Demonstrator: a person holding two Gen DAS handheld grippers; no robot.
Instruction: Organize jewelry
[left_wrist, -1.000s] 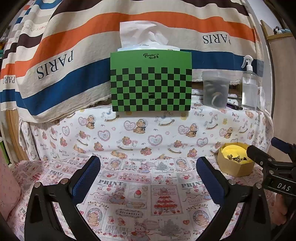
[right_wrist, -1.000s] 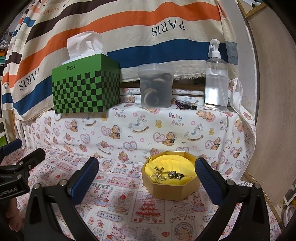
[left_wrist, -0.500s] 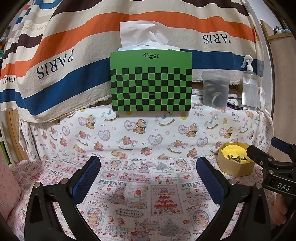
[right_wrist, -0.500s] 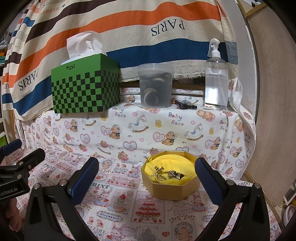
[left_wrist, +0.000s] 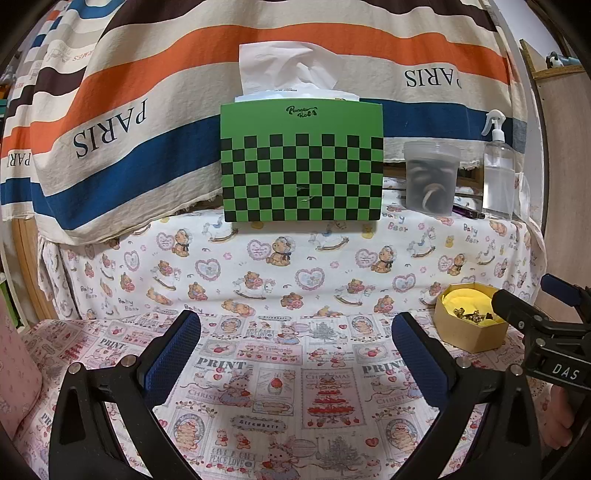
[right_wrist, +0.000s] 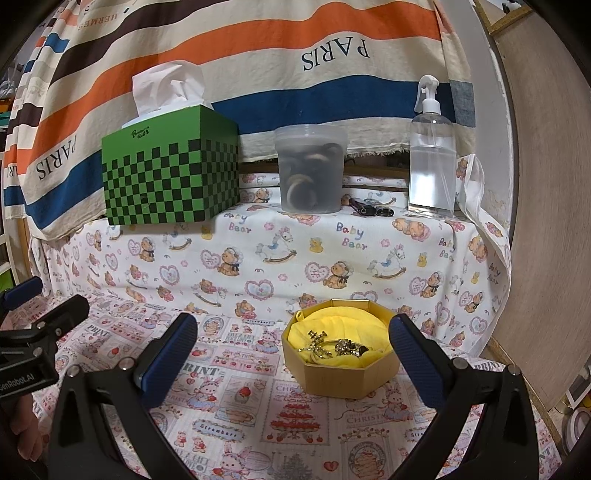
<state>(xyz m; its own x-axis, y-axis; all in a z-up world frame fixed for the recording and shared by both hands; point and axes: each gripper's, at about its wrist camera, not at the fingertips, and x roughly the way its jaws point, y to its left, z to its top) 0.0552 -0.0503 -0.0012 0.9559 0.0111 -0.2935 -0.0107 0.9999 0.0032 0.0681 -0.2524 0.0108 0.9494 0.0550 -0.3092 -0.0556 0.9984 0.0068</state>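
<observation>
On the printed patchwork cloth (right_wrist: 295, 417) ahead of us sits the octagonal tan cardboard box (right_wrist: 341, 373) lined with soft yellow fabric (right_wrist: 332, 325), and the tangle of small gold-coloured jewellery (right_wrist: 338, 347) lies in a heap on that lining. Our right gripper (right_wrist: 293, 354) hovers just in front of the box with its blue-padded fingers (right_wrist: 170, 354) spread wide and empty. Our left gripper (left_wrist: 295, 347) is likewise wide apart and holds nothing, over bare cloth well to the left of the box (left_wrist: 469, 325).

We judge the pieces to be light, hard and slippery, with thin loops and clasps that snag on one another, so lifting one may drag its neighbours. We would pinch a single ring or hoop at the edge of the heap across its band, gently, while the left gripper steadies the light box at its wall.
</observation>
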